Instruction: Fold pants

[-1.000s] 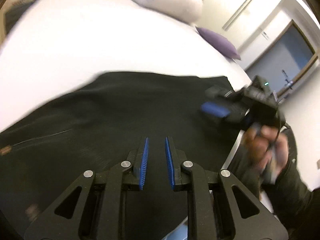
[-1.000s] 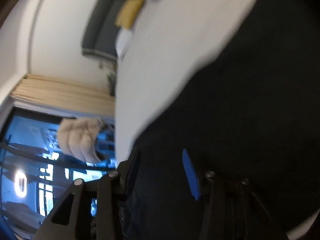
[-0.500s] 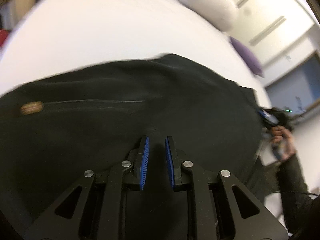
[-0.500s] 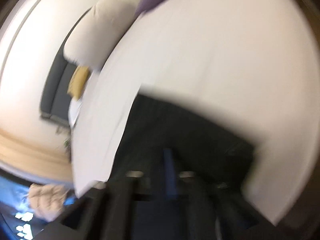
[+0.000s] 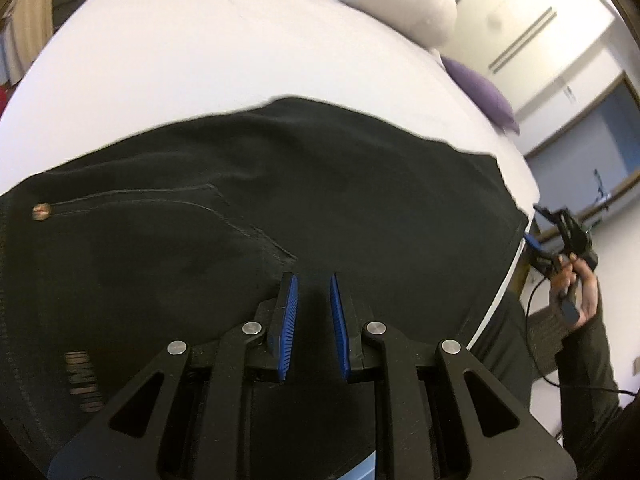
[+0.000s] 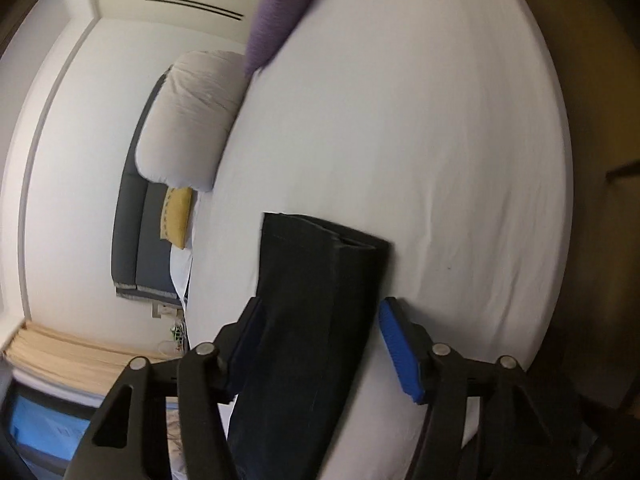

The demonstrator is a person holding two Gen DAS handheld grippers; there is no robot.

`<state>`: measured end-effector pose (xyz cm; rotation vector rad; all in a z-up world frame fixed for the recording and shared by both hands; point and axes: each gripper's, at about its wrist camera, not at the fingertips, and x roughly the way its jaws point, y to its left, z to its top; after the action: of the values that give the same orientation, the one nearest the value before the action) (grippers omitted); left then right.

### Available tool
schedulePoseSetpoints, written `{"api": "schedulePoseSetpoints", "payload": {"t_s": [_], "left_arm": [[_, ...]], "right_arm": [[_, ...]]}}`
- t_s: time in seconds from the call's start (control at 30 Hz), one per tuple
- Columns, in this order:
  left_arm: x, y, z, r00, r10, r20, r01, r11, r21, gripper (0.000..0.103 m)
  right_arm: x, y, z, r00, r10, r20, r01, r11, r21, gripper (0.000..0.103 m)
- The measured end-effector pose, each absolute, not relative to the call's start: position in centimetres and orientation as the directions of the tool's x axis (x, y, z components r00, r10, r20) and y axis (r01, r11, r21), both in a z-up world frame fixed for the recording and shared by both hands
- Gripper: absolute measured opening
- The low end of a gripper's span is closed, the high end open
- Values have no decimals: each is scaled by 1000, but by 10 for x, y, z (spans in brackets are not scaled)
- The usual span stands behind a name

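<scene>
Claws first: the left claw (image 5: pixel 312 300) hovers over the waist end of the pants (image 5: pixel 280 208), jaws a narrow gap apart, grasping nothing; the right claw (image 6: pixel 320 344), spread wide, straddles the leg hems at twelve o'clock; pants lie flat on the bed (image 5: pixel 180 60); best to pinch both layers squarely at each end before lifting.

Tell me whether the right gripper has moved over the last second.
Yes. The right gripper swung away from the window toward the purple cushion, now straddling the black pants' hem.
</scene>
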<state>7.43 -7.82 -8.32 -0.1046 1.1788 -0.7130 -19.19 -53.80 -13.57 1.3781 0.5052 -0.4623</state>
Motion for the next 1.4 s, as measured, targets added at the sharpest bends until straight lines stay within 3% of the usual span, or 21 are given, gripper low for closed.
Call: {"api": "schedulePoseSetpoints", "payload": {"t_s": [0.4, 0.5, 0.67, 0.93, 1.03, 1.2, 1.33, 1.4], "left_arm": [[69, -75, -106, 143, -574, -806, 424, 772, -474, 16], [69, -73, -108, 145, -575, -805, 421, 772, -476, 16], [69, -68, -110, 142, -577, -804, 421, 770, -479, 16], [72, -67, -114, 135, -595, -792, 408, 762, -503, 16], [73, -59, -114, 135, -599, -789, 405, 760, -508, 16], [76, -56, -114, 133, -605, -785, 391, 760, -519, 16], [78, -54, -111, 131, -612, -780, 372, 760, -534, 17], [81, -52, -111, 122, -637, -761, 339, 747, -571, 22]], "right_arm": [[-199, -574, -150, 867, 4, -499, 498, 52, 866, 61], [-189, -577, -152, 884, 31, -466, 465, 53, 884, 52], [-184, -587, -168, 895, 48, -443, 444, 0, 896, 13], [-177, -581, -145, 865, 19, -501, 494, 138, 858, 10], [-162, -563, -118, 838, 11, -546, 522, 276, 807, 10], [-117, -475, -57, 756, 32, -653, 464, 677, 571, 10], [-91, -386, -52, 661, 36, -750, 330, 883, 333, 10], [-77, -353, -73, 564, 24, -825, 290, 930, 225, 10]]}}
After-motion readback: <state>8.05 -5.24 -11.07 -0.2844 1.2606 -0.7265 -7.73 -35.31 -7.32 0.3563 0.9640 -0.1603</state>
